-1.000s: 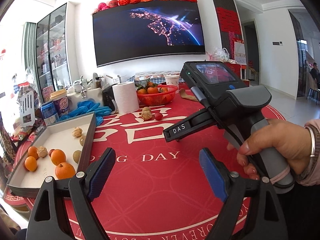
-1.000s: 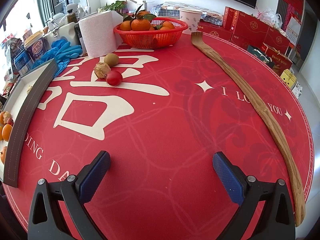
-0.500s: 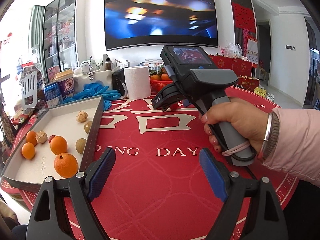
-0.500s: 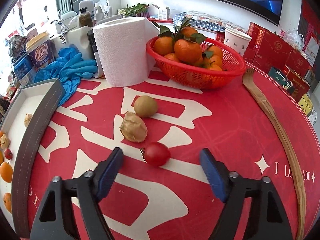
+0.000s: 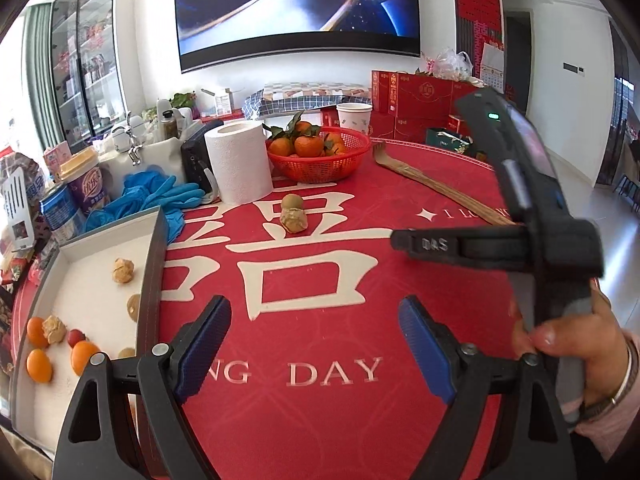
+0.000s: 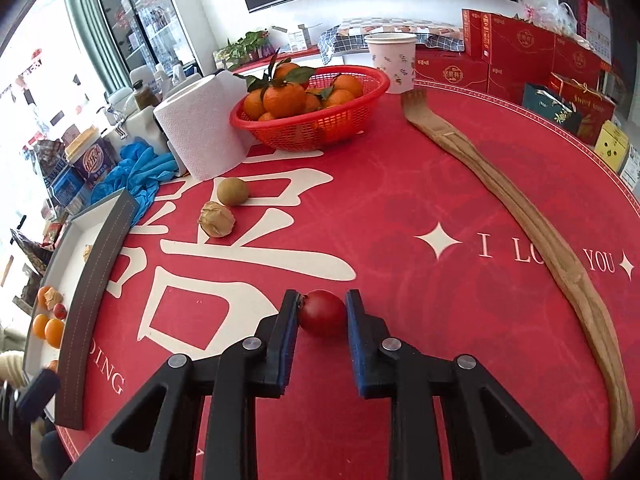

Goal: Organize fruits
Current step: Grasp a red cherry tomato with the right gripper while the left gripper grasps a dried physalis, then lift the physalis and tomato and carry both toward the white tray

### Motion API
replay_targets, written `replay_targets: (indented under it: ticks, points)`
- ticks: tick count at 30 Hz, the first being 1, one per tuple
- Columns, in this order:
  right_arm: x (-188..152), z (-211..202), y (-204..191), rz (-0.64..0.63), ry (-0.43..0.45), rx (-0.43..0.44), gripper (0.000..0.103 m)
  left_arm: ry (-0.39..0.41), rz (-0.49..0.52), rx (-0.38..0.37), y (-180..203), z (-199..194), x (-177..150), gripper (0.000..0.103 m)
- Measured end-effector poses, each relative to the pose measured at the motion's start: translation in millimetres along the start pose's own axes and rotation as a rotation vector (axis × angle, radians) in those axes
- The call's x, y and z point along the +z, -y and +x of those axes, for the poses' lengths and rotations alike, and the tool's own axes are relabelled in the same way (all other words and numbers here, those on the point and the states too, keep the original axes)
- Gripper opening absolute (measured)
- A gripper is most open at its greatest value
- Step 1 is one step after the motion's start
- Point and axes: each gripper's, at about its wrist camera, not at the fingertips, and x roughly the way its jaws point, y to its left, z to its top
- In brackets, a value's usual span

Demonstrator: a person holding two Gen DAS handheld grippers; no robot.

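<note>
A small red cherry tomato (image 6: 321, 313) is pinched between the two blue pads of the right gripper (image 6: 321, 316), low in the centre of the right wrist view. It is judged light, smooth and thin-skinned, so it is likely to slip or split under a hard squeeze. The hold is taken across its widest part, with one pad on either side, which seems the safest place. Whether the tomato is resting on the red bench (image 6: 440, 320) or raised just above it cannot be told.

From the tomato, a papery husked fruit (image 6: 216, 219) and a brown-green kiwi (image 6: 232, 191) are seen at about eleven o'clock, close together, though whether they touch cannot be told. A red basket (image 6: 360, 110) of tangerines is seen at twelve o'clock, well apart. A grey-edged tray (image 6: 100, 264) is set at nine o'clock, holding small oranges, husked fruits and a red tomato.

In the left wrist view the left gripper (image 5: 314, 346) is spread wide with nothing between its pads, above the bench, with the tray (image 5: 154, 280) at its nine o'clock. The person's hand (image 5: 576, 344) on the right gripper's handle is seen at three o'clock.
</note>
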Motion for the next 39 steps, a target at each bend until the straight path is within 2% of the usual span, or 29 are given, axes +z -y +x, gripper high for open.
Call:
replay_targets:
  ticks: [7,13,17,18,19,20,23,29,35,39]
  points:
    - [7.3,-16.2,9.5,0.033,0.033,0.067,0.025,-0.112,-0.117,0.02,-25.1,78.4,57.0,0.087]
    - [3.8,-20.6,21.4,0.05,0.024,0.083,0.025,-0.197,-0.149,0.045,-25.6,131.7,71.0,0.082]
    - [3.3,-22.0,27.8,0.065,0.022,0.086,0.025,-0.265,-0.178,0.042,-26.2,157.4,68.4,0.056]
    - [3.4,-22.1,28.7,0.066,0.022,0.086,0.025,-0.241,-0.166,0.068,-24.2,156.7,68.8,0.053]
    - [3.7,-21.6,28.8,0.066,0.022,0.083,0.025,-0.238,-0.149,0.079,-21.9,157.2,68.8,0.036]
    - [3.9,-20.7,28.6,0.067,0.02,0.083,0.025,-0.226,-0.141,0.073,-21.0,156.4,68.0,0.028]
    - [3.4,-19.0,25.2,0.059,0.015,0.086,0.025,-0.216,-0.166,0.053,-25.7,147.3,59.5,0.028]
    - [2.1,-15.6,13.2,0.035,0.01,0.099,0.025,-0.187,-0.226,0.013,-42.1,103.1,30.8,0.028]
    - [1.6,-16.7,-2.0,0.002,0.036,0.105,0.025,-0.103,-0.23,0.005,-49.5,73.9,20.3,0.028]
    - [1.2,-11.9,-6.2,0.004,0.023,0.125,0.025,-0.063,-0.201,0.046,-49.4,65.0,19.1,0.028]
